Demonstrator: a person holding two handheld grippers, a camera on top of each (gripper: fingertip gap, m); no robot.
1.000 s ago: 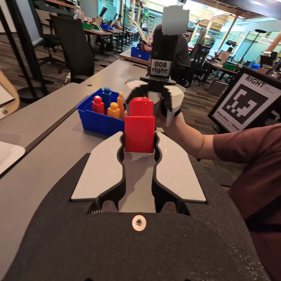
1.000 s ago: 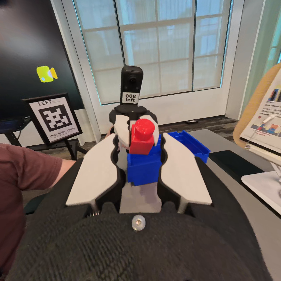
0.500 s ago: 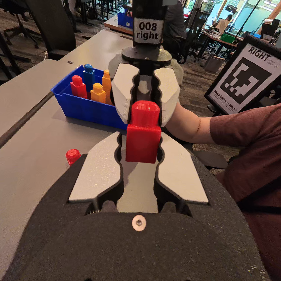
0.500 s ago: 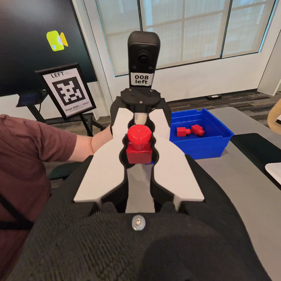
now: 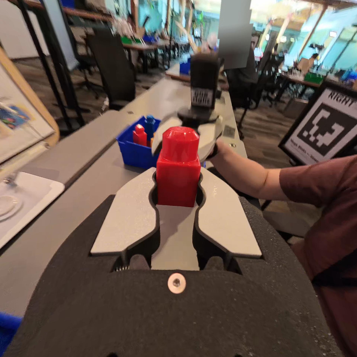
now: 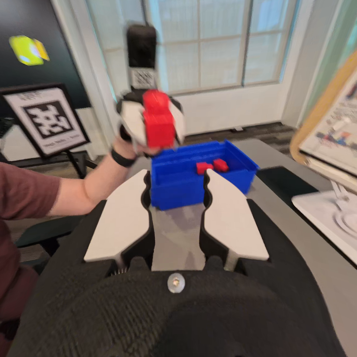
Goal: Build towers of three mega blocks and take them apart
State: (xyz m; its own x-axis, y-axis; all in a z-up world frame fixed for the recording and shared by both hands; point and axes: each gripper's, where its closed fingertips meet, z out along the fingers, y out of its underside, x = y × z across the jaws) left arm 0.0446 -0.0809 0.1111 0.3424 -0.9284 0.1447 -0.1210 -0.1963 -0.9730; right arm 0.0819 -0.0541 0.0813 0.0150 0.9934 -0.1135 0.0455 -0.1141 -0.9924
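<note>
We saw that each gripper (image 5: 177, 185) had two pale grey fingers (image 5: 133, 210) with wavy black inner pads, set in a grainy black body with one silver screw (image 5: 176, 283) behind them. The other gripper (image 6: 176, 185) matched. The person wore a maroon short sleeve (image 5: 316, 185) and a black wristband (image 6: 121, 158).

Two blocks (image 6: 212, 166) lie in bin (image 6: 241, 179) (on table (image 6: 289, 241)).

Writing shows in four places: a black-framed white placard with a square black-and-white code (image 5: 326, 131), a like placard on a stand (image 6: 46, 120), and blurred white labels on the two black camera posts (image 5: 201, 95) (image 6: 143, 77)
</note>
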